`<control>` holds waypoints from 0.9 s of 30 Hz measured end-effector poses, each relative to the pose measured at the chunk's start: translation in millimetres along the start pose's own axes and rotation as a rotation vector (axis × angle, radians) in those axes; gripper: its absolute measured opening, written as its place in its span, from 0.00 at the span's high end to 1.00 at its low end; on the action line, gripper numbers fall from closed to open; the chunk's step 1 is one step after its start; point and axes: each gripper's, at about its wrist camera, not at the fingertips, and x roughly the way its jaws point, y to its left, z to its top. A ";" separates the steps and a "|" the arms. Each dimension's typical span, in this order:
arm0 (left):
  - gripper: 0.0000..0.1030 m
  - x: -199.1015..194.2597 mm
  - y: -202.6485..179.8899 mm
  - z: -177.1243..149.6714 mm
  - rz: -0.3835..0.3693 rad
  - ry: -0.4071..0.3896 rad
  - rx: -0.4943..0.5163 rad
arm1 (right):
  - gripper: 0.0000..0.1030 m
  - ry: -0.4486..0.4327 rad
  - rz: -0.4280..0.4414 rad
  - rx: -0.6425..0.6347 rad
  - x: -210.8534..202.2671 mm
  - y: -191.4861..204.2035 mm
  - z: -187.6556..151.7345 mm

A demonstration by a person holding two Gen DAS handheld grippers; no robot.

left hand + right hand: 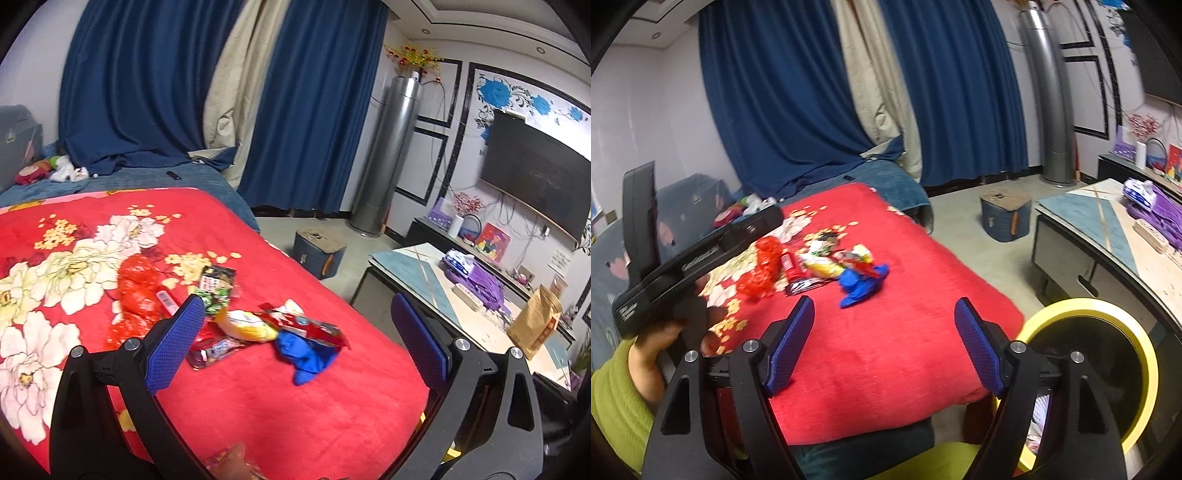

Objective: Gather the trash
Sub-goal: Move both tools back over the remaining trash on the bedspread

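Note:
A pile of trash lies on the red flowered blanket (258, 406): a crumpled red plastic bag (138, 291), a green snack wrapper (216, 286), a yellow-white packet (245, 325), a red wrapper (314, 328), a dark candy wrapper (214, 350) and a blue crumpled piece (306, 354). My left gripper (297, 321) is open and empty just above the pile. The pile shows in the right wrist view (827, 266) too. My right gripper (884, 317) is open and empty, short of the pile. The left gripper's body (701, 254) shows at the left there.
A yellow-rimmed bin (1108, 369) stands at the bed's near right corner. A low table (461, 295) with purple items and a brown paper bag (535, 321) is to the right. A dark blue stool (319, 254) sits on the floor. Blue curtains hang behind.

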 end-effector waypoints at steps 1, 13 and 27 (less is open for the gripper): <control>0.10 0.1 3.9 1.1 0.004 -0.001 -0.005 | 0.26 0.002 0.011 -0.008 1.4 2.8 0.1; 0.10 -2.6 39.9 9.1 0.084 -0.011 -0.056 | 0.26 0.060 0.129 -0.099 19.5 47.9 -8.8; 0.10 12.9 97.7 9.7 0.209 0.066 -0.134 | 0.27 0.211 0.221 -0.188 59.8 90.0 -36.2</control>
